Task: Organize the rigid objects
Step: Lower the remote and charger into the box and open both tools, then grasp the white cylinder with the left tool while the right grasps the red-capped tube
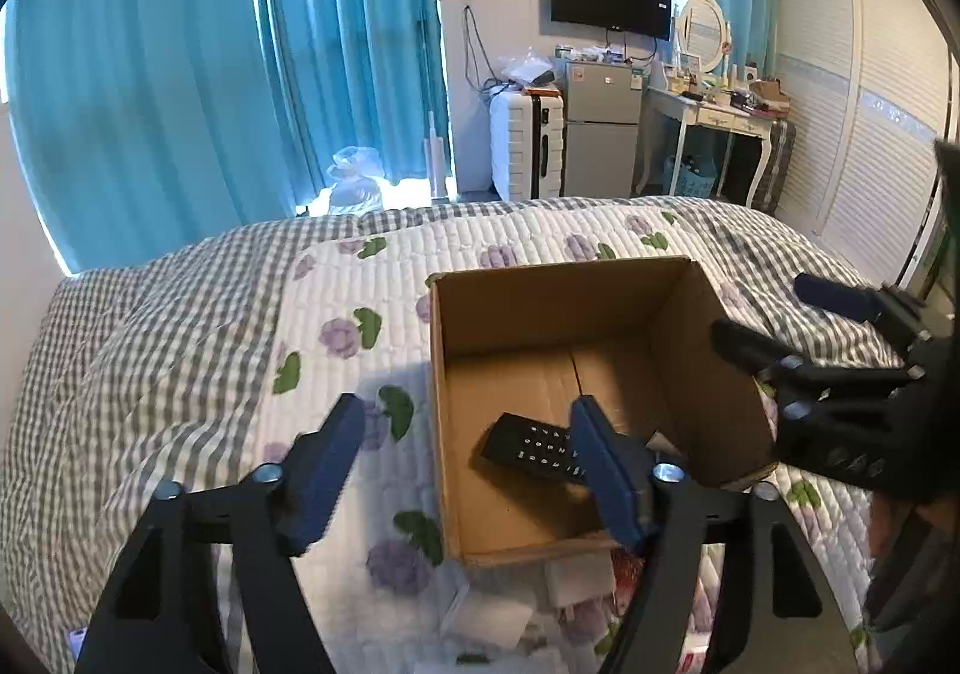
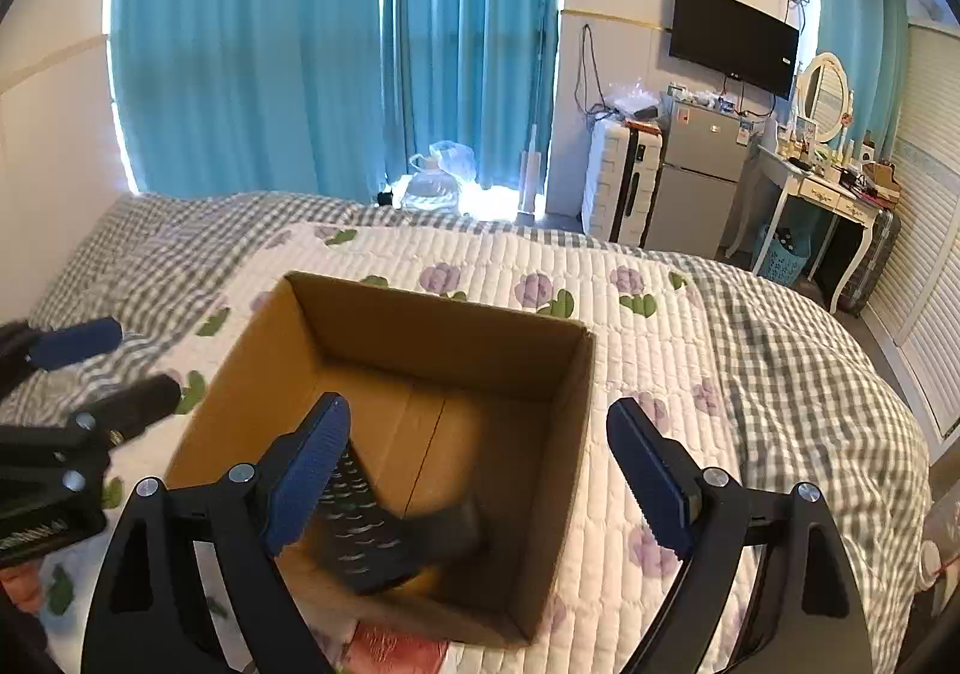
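An open brown cardboard box (image 1: pixel 540 308) stands on the bed; it also shows in the right wrist view (image 2: pixel 432 338). A black remote control (image 1: pixel 531 446) lies on the box floor; in the right wrist view the remote (image 2: pixel 360 530) looks motion-blurred inside the box. My left gripper (image 1: pixel 468 464) is open and empty, straddling the box's left wall. My right gripper (image 2: pixel 480 470) is open and empty above the box's front edge. The right gripper (image 1: pixel 840 368) shows at the right of the left wrist view, and the left gripper (image 2: pixel 90 374) at the left of the right wrist view.
The bed has a quilted floral cover (image 1: pixel 360 278) and a grey checked blanket (image 2: pixel 798 338). White and red flat items (image 1: pixel 576 578) lie on the cover in front of the box; a red one (image 2: pixel 396 644) shows there too. Curtains, suitcase, fridge and dresser stand beyond the bed.
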